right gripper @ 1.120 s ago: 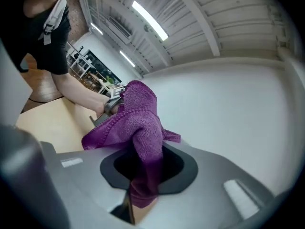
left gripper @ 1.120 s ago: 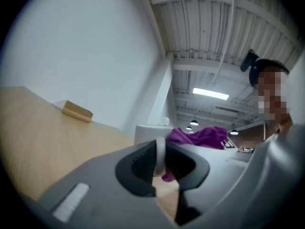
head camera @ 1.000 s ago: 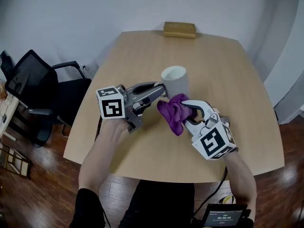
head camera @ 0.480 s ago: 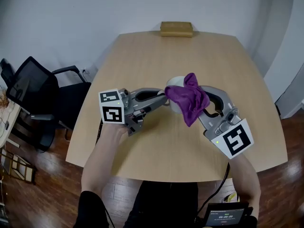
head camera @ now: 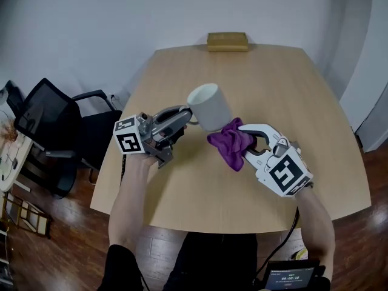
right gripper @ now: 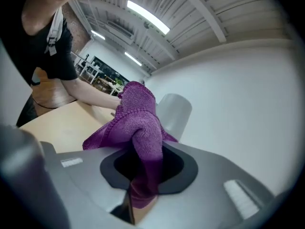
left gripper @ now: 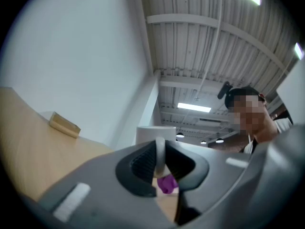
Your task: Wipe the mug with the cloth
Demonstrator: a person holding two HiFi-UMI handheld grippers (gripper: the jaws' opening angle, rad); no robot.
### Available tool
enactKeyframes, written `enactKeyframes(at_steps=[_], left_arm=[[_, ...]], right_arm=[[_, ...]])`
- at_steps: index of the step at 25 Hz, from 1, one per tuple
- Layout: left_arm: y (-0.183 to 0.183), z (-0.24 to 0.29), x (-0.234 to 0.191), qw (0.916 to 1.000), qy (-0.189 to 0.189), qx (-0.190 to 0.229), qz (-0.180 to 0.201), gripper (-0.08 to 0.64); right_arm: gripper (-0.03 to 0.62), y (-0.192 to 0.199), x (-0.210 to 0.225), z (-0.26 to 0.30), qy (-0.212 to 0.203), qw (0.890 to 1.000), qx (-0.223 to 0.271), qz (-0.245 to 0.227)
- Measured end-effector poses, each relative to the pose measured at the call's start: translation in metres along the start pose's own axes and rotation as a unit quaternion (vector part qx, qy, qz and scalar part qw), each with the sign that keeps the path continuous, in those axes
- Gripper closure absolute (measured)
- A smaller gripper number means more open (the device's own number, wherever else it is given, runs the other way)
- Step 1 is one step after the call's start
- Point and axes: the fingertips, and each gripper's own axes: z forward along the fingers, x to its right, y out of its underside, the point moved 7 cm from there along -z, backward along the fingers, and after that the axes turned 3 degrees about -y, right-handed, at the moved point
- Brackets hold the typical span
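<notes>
Left gripper (head camera: 183,111) pinches mug (head camera: 209,106) by its handle, tilted up over table (head camera: 291,90) middle; right gripper (head camera: 245,142) clamped on cloth (head camera: 229,147), just beside mug base. Risk: hard wipe twists mug in thin handle grip, it drops; cloth could drag free

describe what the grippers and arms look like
The left gripper and right gripper are grey moulded shells with curved, dark-lined jaws. Each carries a white cube with black square markers. A black cable trails from the right one. Forearms are bare; a black sleeve covers the left upper arm.
</notes>
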Motion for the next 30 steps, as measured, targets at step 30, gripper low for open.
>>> enactKeyframes(at_steps=[30], left_arm=[[0.020, 0.014, 0.022, 0.9923, 0.089, -0.062, 0.060, 0.495]], right_arm=[[0.518, -0.042, 0.042, -0.063, 0.068, 0.954, 0.266, 0.121]])
